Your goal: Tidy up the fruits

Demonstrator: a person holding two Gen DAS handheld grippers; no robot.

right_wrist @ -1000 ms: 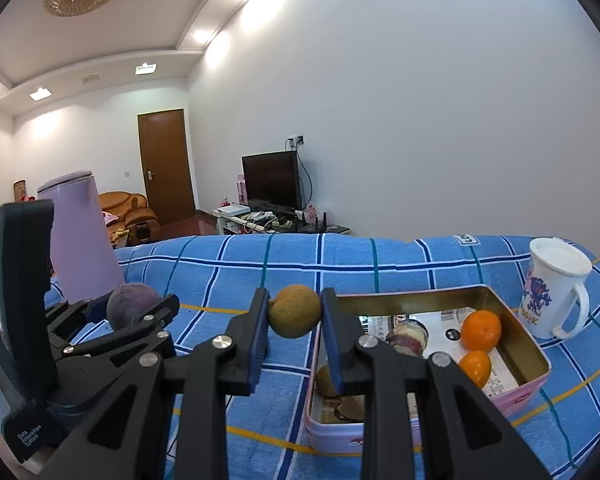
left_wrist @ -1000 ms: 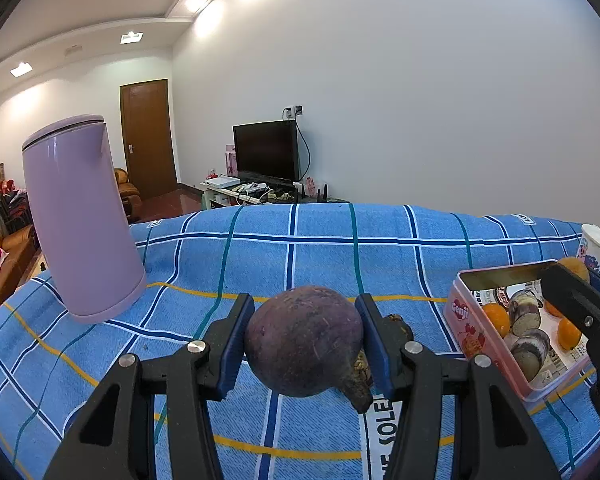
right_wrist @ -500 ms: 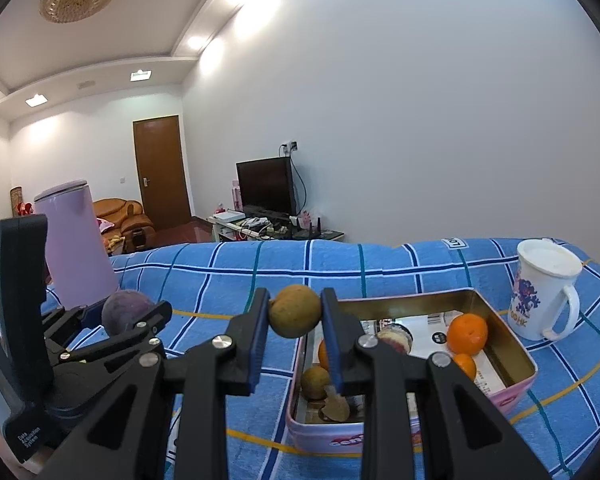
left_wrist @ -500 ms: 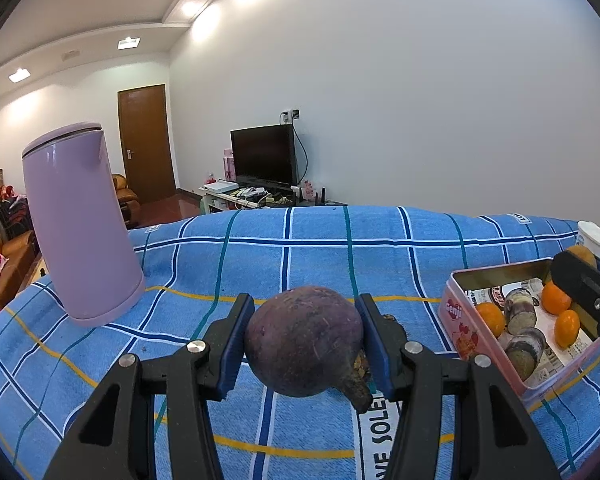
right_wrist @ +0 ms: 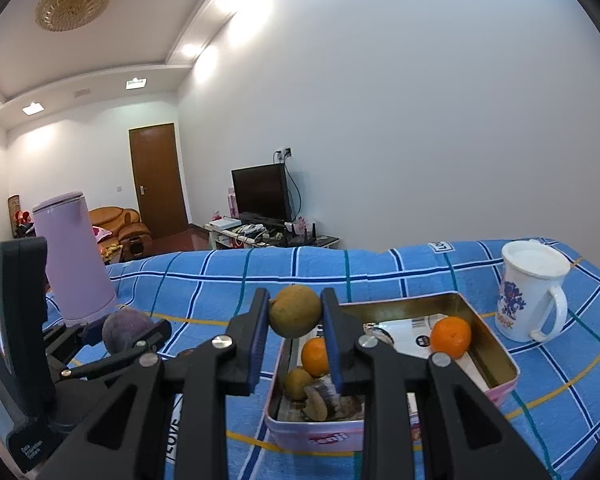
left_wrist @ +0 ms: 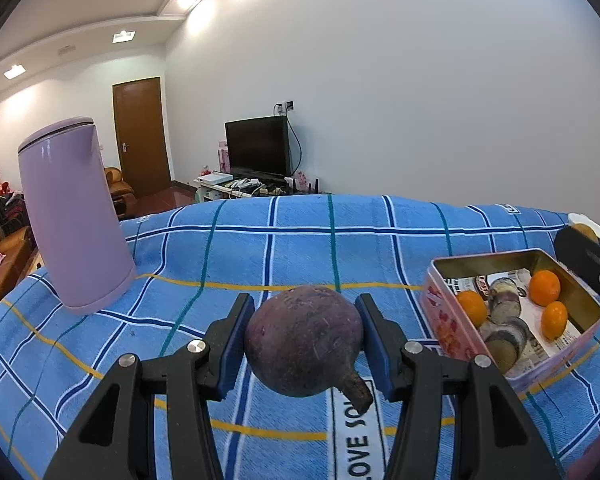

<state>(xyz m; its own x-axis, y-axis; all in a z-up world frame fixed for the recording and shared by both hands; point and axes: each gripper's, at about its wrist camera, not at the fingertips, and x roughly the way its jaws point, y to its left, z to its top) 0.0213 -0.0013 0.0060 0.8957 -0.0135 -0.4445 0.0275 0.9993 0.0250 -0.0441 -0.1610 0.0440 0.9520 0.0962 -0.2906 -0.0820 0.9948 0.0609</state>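
Left wrist view: the left hand-held gripper (left_wrist: 303,342) clamps a round dark purple fruit with a stubby stem (left_wrist: 305,339) between its blue pads, held above the blue plaid cloth (left_wrist: 300,240) covering the surface. A tall lilac plastic kettle (left_wrist: 73,216) stands to the left. To the right sits a pink rectangular metal tin (left_wrist: 456,322) holding three small oranges (left_wrist: 544,287).

Right wrist view: the right hand-held gripper (right_wrist: 295,312) is closed on a round yellow-brown fruit (right_wrist: 295,310), held just over the near left corner of the tin (right_wrist: 496,360). A white printed mug with a handle (right_wrist: 530,296) stands beyond the tin on the right. The left hand-held gripper (right_wrist: 130,334) appears at left with its purple fruit (right_wrist: 124,330).
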